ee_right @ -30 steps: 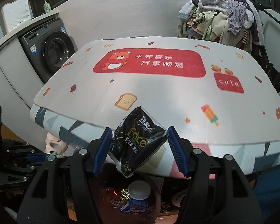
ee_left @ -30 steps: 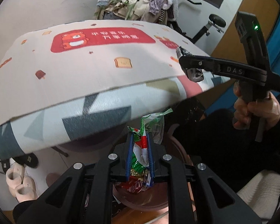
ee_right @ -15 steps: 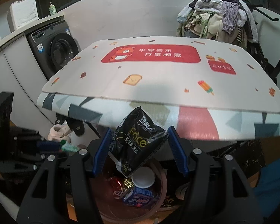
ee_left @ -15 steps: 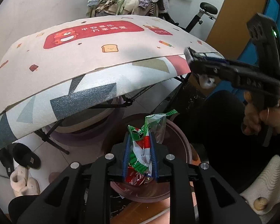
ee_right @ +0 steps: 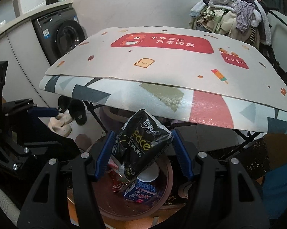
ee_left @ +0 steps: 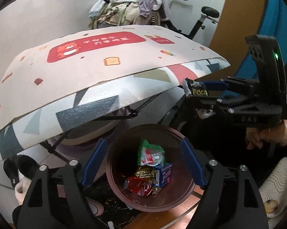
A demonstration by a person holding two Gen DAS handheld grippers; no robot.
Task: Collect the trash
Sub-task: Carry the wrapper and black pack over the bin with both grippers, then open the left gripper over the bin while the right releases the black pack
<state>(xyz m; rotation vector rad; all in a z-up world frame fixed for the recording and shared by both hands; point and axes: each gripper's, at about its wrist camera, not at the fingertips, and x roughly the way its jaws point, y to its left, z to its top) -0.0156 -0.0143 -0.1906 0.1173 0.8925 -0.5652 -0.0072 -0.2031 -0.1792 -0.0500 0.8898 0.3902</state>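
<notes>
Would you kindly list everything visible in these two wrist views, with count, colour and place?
trash bin: one, maroon, floor below table
green wrapper: one, green-red, in the bin's mouth
red can: one, in bin
blue carton: one, in bin
black tissue pack: one, above bin
table: one, printed cream mat
clothes pile: one, mixed, behind table
washing machine: one, dark
slippers: pale, floor
left gripper: jaws opening, nothing between
right gripper: grips tissue pack

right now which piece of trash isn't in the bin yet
The black tissue pack, clamped in the right claw above the bin. The green wrapper, red can and blue carton are already inside.
</notes>
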